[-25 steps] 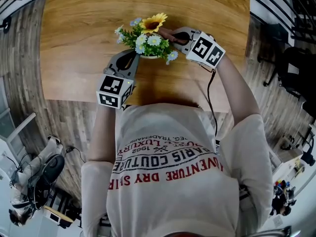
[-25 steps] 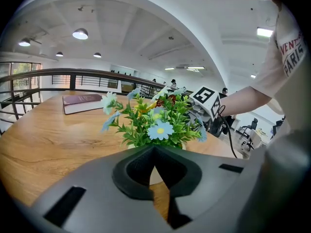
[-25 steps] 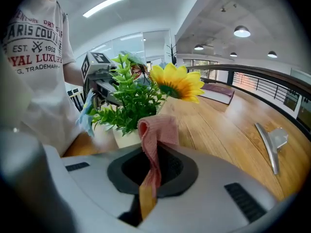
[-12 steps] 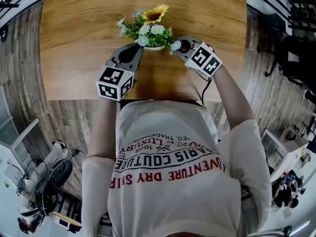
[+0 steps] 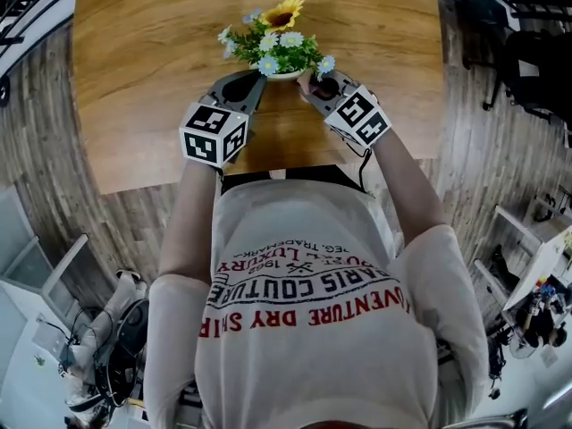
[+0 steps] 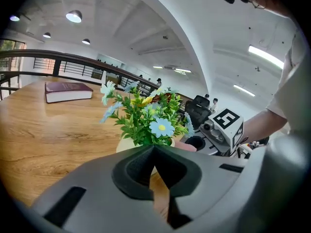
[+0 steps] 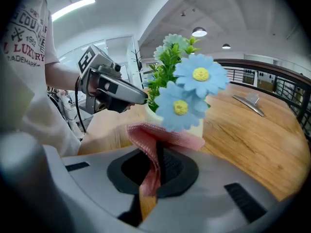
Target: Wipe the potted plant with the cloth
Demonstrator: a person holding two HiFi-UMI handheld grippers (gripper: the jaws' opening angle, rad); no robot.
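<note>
The potted plant (image 5: 275, 41) stands on the wooden table (image 5: 134, 88): green leaves, a sunflower and pale blue daisies in a cream pot (image 6: 125, 145). My left gripper (image 5: 255, 80) is shut and holds nothing; its tip (image 6: 154, 148) lies against the pot's near left side. My right gripper (image 5: 309, 84) is shut on the pink cloth (image 7: 160, 136) and sits low at the pot's near right side. There the cloth touches the pot (image 7: 200, 128) under two blue daisies (image 7: 192, 92). The same cloth (image 6: 187, 146) shows beside the pot in the left gripper view.
A dark red book (image 6: 68, 91) lies at the table's far left corner. In the right gripper view a metal object (image 7: 249, 104) lies on the table farther back. The table's near edge (image 5: 268, 170) runs just below both grippers, close to my body.
My right gripper has moved with the cloth from among the flowers at the plant's right down to the pot's near right side, rolling as it went. The left gripper has stayed by the pot.
</note>
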